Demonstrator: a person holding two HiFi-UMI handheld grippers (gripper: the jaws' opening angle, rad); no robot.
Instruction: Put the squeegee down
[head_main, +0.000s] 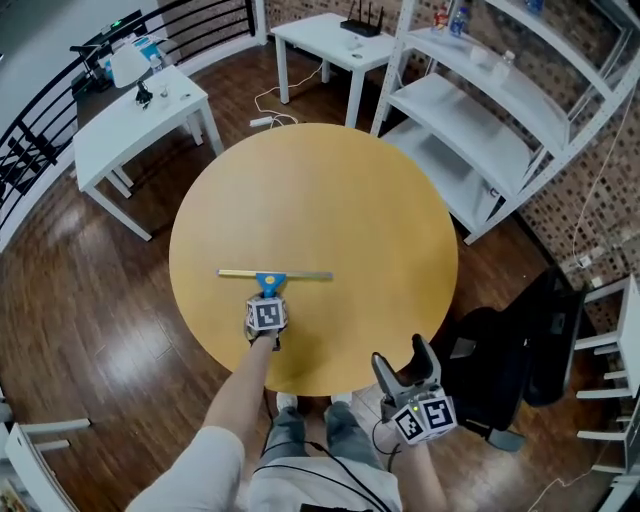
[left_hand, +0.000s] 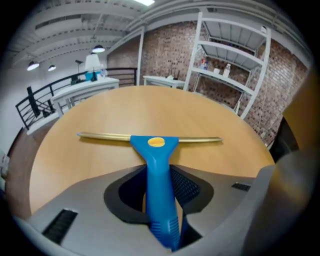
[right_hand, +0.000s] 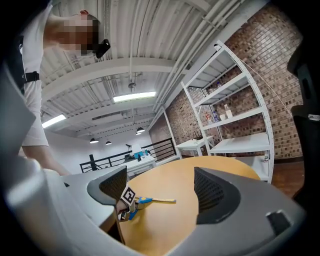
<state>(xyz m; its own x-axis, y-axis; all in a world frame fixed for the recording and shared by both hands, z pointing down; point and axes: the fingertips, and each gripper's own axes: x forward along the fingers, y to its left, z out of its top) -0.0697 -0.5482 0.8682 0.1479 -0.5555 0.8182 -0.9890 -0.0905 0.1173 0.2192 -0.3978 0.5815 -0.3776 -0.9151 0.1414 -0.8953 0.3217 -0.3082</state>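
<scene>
A squeegee with a blue handle and a long brass-coloured blade lies low over the round wooden table, blade across, at or just above the top. My left gripper is shut on the blue handle, and its marker cube shows at the table's near side. In the right gripper view the squeegee shows small, on the table's left. My right gripper hangs off the table's near right edge, jaws wide apart with nothing between them.
White shelving stands at the back right, two white desks at the back left and back. A black chair is close to the table's right side. A railing runs along the far left.
</scene>
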